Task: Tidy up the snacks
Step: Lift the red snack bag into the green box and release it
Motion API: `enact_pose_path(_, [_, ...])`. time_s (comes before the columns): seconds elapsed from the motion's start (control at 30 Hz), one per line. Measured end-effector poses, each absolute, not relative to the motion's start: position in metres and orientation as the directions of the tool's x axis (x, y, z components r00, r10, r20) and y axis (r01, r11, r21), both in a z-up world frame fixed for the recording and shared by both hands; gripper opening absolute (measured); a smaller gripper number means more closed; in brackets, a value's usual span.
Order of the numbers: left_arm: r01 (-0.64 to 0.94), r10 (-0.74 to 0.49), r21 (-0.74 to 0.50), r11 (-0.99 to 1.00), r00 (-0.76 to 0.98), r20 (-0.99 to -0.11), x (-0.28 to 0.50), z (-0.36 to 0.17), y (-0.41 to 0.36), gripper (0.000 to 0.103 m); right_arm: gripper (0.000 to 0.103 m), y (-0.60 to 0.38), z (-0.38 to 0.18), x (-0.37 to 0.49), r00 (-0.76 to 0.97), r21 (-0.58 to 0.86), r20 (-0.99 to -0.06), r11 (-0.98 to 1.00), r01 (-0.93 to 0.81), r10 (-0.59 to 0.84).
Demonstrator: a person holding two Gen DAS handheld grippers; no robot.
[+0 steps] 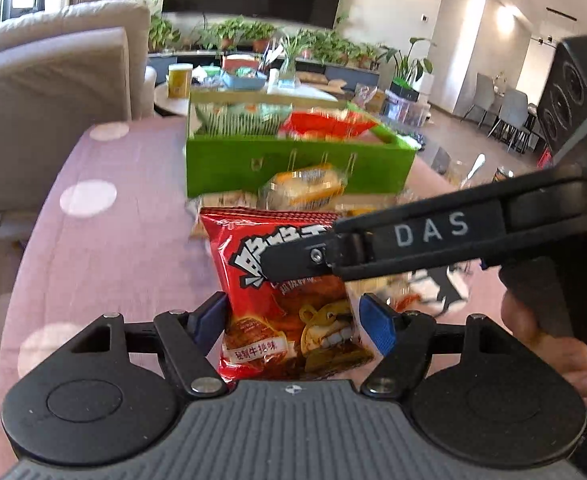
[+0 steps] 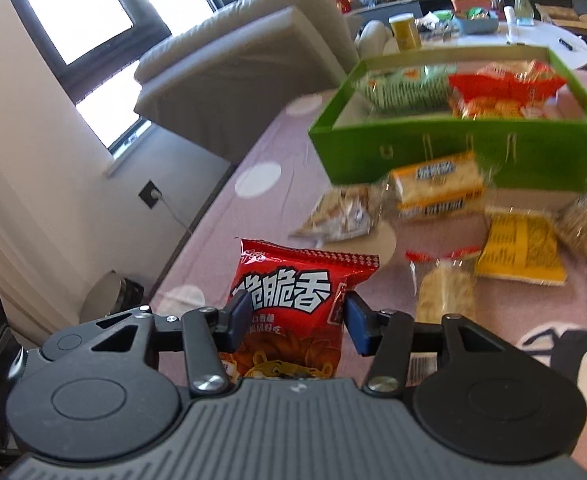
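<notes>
Red snack bag (image 1: pixel 289 304) stands upright btwn both claws, held above the pink worktop (image 1: pixel 105 240). Left claw (image 1: pixel 293 324): its blue pads (image 1: pixel 379 326) sit at 3 and 9 o'clock of the bag's lower half; the 9 o'clock pad touches the bag edge, the 3 o'clock pad is at the foil edge w/ a sliver of clear seal btwn, so can't tell if it truly pinches. No earlier pic to compare.

Right claw (image 2: pixel 297 320): pads at 3 and 9 o'clock press the bag's (image 2: pixel 293 304) mid section, foil bulging above and below, so it's pinching the bag. In the left wrist view the right claw comes in from 3 o'clock as a black arm marked DAS, tip lying over the bag's printed face, w/ a hand (image 1: pixel 553 340) on its grip at 4 o'clock.

Green box (image 2: pixel 453 148) sits at 1 o'clock of the bag in the right wrist view, 12 o'clock in the left; it holds a green-white pack (image 2: pixel 405 86) and an orange-red pack (image 2: pixel 501 88) side by side. Loose snacks lie on the worktop btwn bag and box: a yellow cracker pack (image 2: pixel 437 184) just beside the box front, a pale wrapper (image 2: pixel 341 212) at its 9 o'clock, a yellow sachet (image 2: pixel 521 248), and a clear rice-cake pack (image 2: pixel 445 292) near the bag's 3 o'clock. Motion blur softens most of them.
</notes>
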State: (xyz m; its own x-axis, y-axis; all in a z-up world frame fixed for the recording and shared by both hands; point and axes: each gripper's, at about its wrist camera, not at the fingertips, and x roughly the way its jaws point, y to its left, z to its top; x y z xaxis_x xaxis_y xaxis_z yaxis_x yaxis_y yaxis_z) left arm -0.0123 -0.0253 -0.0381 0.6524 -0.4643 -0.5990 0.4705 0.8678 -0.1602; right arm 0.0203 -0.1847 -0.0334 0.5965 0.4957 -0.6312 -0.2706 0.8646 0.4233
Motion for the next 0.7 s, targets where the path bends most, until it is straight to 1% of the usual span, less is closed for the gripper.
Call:
enact_pose_path(0.2, [0.484,-0.46,-0.117,0.867,0.689,-0.56,0.001,-0.017,-0.039,0.068,0.064,-0.193,-0.015,0.029,0.643,0.41,-0.594,0.869,-0.276,0.484])
enact_pose_path(0.37, [0.487,-0.471,-0.119,0.865,0.71,-0.524,0.019,-0.001,-0.047,0.068,0.064,-0.205,-0.002,0.045,0.683,0.41,-0.555,0.87,-0.272,0.475])
enact_pose_path(0.7, [0.489,-0.466,-0.097,0.867,0.727,-0.504,0.057,0.017,-0.068,0.068,0.064,-0.226,0.01,0.079,0.718,0.445,-0.506,0.858,-0.257,0.478])
